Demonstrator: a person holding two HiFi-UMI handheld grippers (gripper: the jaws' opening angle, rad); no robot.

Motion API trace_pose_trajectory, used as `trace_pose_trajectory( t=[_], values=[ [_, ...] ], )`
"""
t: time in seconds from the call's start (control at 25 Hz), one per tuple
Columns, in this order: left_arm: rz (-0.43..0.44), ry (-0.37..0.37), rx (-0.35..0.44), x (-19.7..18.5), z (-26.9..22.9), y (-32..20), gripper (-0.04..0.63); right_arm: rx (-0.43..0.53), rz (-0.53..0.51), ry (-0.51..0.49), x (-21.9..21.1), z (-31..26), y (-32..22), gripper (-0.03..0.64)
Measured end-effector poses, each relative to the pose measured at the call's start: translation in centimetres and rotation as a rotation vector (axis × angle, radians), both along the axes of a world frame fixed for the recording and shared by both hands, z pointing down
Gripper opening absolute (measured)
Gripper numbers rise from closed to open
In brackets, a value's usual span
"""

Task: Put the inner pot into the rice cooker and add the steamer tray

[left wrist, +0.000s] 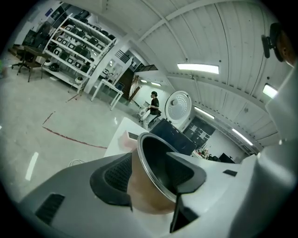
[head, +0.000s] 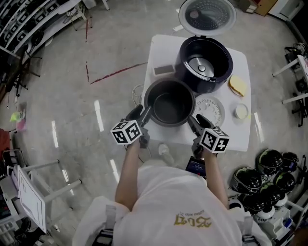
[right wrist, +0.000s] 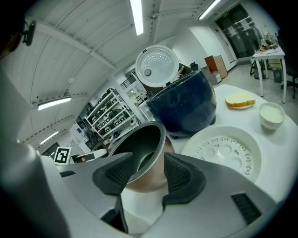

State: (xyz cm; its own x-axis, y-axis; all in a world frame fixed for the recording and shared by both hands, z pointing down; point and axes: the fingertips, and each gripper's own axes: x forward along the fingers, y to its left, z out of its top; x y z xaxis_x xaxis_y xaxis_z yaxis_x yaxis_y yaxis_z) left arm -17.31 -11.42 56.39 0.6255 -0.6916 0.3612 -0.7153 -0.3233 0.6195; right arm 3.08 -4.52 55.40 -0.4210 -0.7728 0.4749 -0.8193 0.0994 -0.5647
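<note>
The dark metal inner pot (head: 169, 102) stands upright on the white table (head: 238, 137), just in front of the open dark rice cooker (head: 204, 65). To the pot's right the white perforated steamer tray (head: 211, 109) lies flat. My left gripper (head: 143, 113) is at the pot's left rim and my right gripper (head: 192, 120) at its right rim. In the left gripper view the left gripper (left wrist: 151, 169) straddles the rim of the pot (left wrist: 156, 153), one pad outside and one inside, held wide. In the right gripper view the right gripper (right wrist: 148, 169) straddles the pot (right wrist: 139, 144) too, with a gap at the outer pad.
A small grey block (head: 164, 69) lies left of the cooker. A yellow sponge-like piece (head: 237, 85) and a small white bowl (head: 241, 111) sit at the table's right side. The cooker's lid (head: 207, 14) stands open behind. Several dark helmet-like things (head: 267, 182) crowd the floor at right.
</note>
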Motion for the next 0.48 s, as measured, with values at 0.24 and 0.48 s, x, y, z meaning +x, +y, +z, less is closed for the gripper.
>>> trace_pose_trajectory(
  t=[0.24, 0.48],
  values=[
    [0.025, 0.023, 0.000, 0.2, 0.4, -1.9, 0.216, -0.024, 0.058, 0.016, 0.5, 1.2, -2.2, 0.186],
    [0.056, 0.020, -0.001, 1.0, 1.1, -3.0, 0.202, -0.034, 0.089, 0.022, 1.1, 2.1, -3.2, 0.165]
  ],
)
